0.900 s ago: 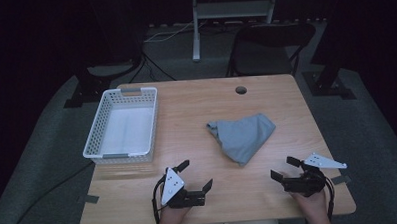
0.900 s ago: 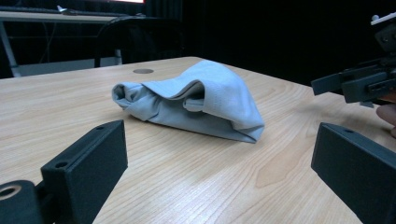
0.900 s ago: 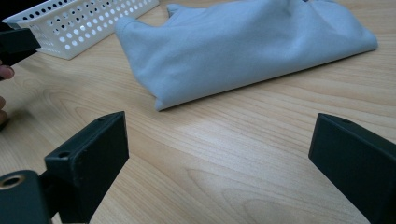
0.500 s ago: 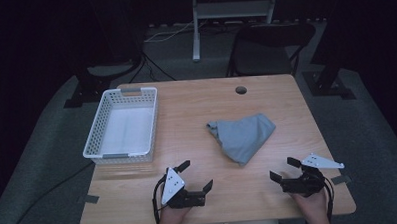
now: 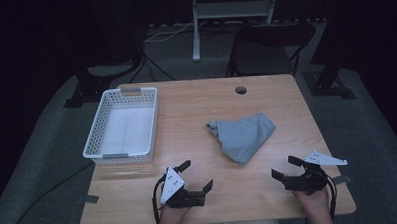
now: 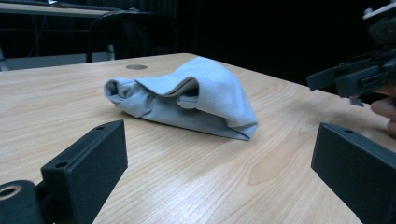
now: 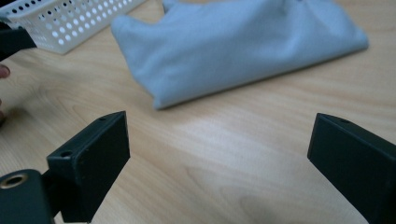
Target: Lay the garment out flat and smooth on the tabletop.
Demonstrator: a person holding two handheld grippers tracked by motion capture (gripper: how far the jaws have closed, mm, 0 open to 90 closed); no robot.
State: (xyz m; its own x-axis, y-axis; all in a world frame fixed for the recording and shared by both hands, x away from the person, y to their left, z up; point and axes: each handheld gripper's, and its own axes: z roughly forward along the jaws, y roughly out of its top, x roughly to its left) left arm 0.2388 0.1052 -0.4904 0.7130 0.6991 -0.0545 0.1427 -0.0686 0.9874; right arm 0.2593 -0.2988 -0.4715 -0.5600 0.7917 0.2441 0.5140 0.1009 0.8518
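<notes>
A: Where is the grey cloth (image 5: 243, 135) lying?

B: It is sitting bunched up in the middle of the tabletop (image 5: 196, 117), to the right of the white basket (image 5: 121, 125).

A: What are the grippers doing?

B: The left gripper (image 5: 194, 176) and the right gripper (image 5: 283, 167) are both resting near the front edge, jaws wide apart, holding nothing, pointing at the cloth.

Even overhead light falls on the wooden table (image 5: 197, 127), while everything around the table sinks into near-black. The grey cloth (image 6: 187, 100) throws only a soft, short shadow. In the right gripper view the cloth (image 7: 233, 46) is blurred and the jaws nearer than it are sharper.
</notes>
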